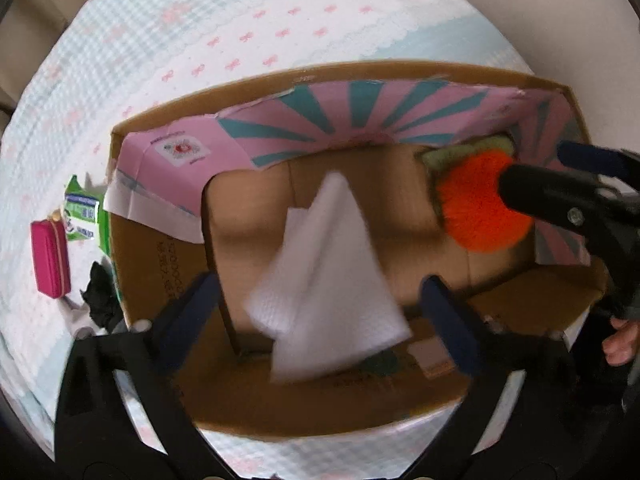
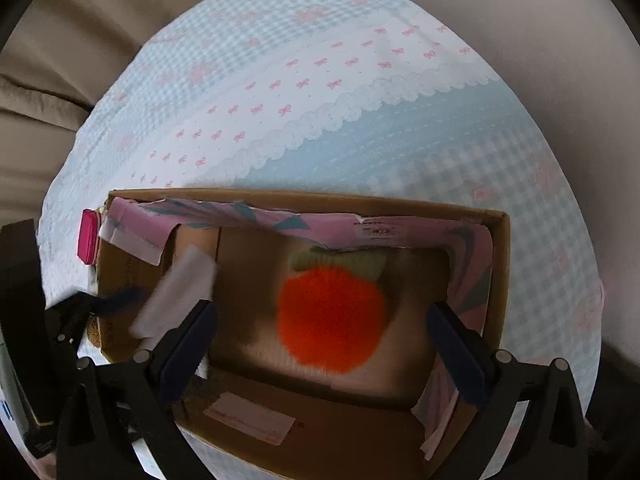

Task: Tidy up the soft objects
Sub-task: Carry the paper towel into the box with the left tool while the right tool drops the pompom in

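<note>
A cardboard box (image 1: 152,276) with a pink and teal lining stands on the bed. A white cloth (image 1: 324,276) is blurred between my left gripper's (image 1: 320,308) open fingers, over the box's inside; it looks loose, touching neither finger. In the right wrist view the cloth (image 2: 176,292) shows at the box's left. An orange plush fruit with green leaves (image 2: 332,316) lies inside the box (image 2: 500,280), between and beyond my right gripper's (image 2: 324,340) open fingers, untouched. The right gripper's black body (image 1: 560,204) shows over the plush (image 1: 476,208) in the left wrist view.
A pink case (image 1: 50,256), a green packet (image 1: 82,208) and a black item (image 1: 100,292) lie on the bedspread left of the box. The checked and bow-print bedspread (image 2: 320,100) stretches beyond the box. A beige sofa (image 2: 80,40) lies behind.
</note>
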`<state>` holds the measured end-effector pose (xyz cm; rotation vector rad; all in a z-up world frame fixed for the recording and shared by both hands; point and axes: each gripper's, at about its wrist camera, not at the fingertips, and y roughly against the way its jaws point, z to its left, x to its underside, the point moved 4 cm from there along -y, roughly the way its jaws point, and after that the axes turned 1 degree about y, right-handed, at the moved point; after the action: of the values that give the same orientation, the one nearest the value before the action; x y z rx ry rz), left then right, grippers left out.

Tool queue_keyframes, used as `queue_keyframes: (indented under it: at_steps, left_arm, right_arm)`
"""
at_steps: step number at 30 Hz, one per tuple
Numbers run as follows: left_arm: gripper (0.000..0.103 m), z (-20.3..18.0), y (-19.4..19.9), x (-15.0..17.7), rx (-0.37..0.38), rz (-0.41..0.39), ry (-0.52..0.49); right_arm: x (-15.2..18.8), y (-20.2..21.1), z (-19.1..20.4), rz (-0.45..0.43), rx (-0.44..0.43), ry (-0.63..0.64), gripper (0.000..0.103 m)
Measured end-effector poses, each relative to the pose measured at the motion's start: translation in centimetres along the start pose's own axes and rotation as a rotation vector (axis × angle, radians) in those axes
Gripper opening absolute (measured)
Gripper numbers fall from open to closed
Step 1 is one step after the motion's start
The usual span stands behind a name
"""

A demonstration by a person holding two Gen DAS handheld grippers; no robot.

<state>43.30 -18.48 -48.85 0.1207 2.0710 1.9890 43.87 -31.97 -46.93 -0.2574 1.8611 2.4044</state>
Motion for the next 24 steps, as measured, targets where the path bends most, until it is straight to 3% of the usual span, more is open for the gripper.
queue_keyframes:
  at_steps: [13,20,24]
  left_arm:
    - [0.103,-0.2,3.3,-1.5,0.034,-0.058,0.025]
    - [0.103,-0.7,9.2,0.5,0.024,-0.164,0.034]
    - [0.103,-0.7,14.9,2.3,0.026,-0.256,0.045]
  right_arm:
    - [0.4,3.6,0.1,-0.066,-0.004,-0.017,0.103]
    - [1.0,8.4,1.5,-0.134,0.005,0.004,0.103]
    - [1.6,12.6,3.2,-0.209,0.029,0.036,0.103]
